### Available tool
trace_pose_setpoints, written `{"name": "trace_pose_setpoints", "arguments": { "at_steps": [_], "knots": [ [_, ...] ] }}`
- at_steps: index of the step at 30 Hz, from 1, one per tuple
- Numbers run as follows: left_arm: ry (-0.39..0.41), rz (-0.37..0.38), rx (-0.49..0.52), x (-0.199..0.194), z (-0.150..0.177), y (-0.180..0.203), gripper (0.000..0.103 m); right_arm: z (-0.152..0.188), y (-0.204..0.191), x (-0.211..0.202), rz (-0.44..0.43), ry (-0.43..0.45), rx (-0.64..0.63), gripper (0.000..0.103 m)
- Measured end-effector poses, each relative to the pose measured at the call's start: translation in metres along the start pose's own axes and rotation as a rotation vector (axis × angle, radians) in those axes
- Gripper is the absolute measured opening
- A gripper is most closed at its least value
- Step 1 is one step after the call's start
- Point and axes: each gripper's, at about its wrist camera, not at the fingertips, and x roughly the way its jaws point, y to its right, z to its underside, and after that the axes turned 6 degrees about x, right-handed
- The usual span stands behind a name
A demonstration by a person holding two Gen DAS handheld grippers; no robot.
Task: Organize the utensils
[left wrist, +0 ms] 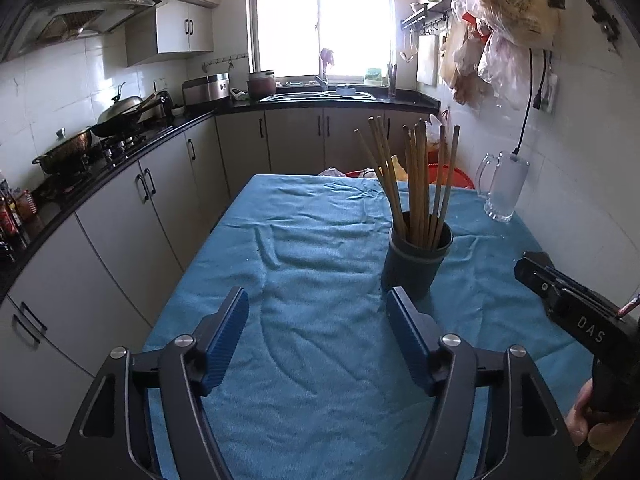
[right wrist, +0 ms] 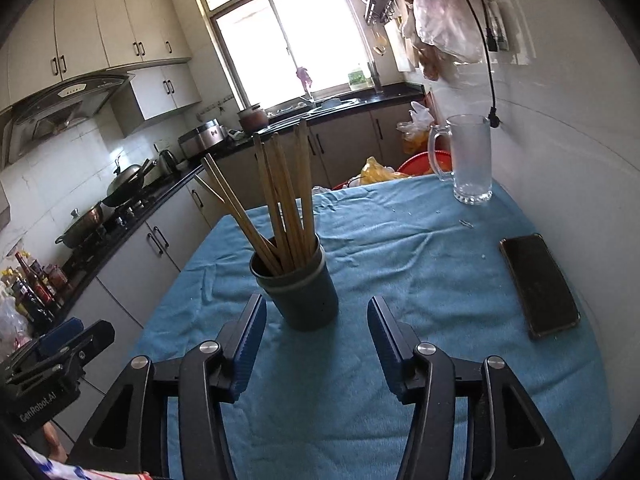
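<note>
A dark round holder (left wrist: 414, 264) stands on the blue cloth, with several wooden chopsticks (left wrist: 416, 184) upright in it. My left gripper (left wrist: 318, 300) is open and empty, just in front and left of the holder. In the right wrist view the holder (right wrist: 298, 292) with the chopsticks (right wrist: 284, 200) stands just beyond my right gripper (right wrist: 316, 310), which is open and empty. The right gripper (left wrist: 568, 292) also shows at the right edge of the left wrist view, and the left gripper (right wrist: 60, 344) at the lower left of the right wrist view.
A glass mug (right wrist: 470, 160) stands at the table's far right by the wall. A black phone (right wrist: 538, 284) lies on the cloth (right wrist: 400, 260) at right. Kitchen cabinets and a stove with pans (left wrist: 116, 120) run along the left. Red basins and bags (right wrist: 404, 168) sit beyond the table.
</note>
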Motion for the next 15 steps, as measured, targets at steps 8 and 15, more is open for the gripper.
{"name": "trace_pose_setpoints", "arguments": {
  "at_steps": [8, 15],
  "knots": [
    [-0.010, -0.020, 0.020, -0.007, 0.012, 0.008, 0.076, 0.022, -0.009, -0.012, 0.053, -0.004, -0.050, 0.063],
    [-0.021, -0.009, 0.025, -0.010, 0.020, 0.014, 0.076, 0.035, -0.008, -0.015, 0.080, -0.017, -0.056, 0.064]
  ]
}}
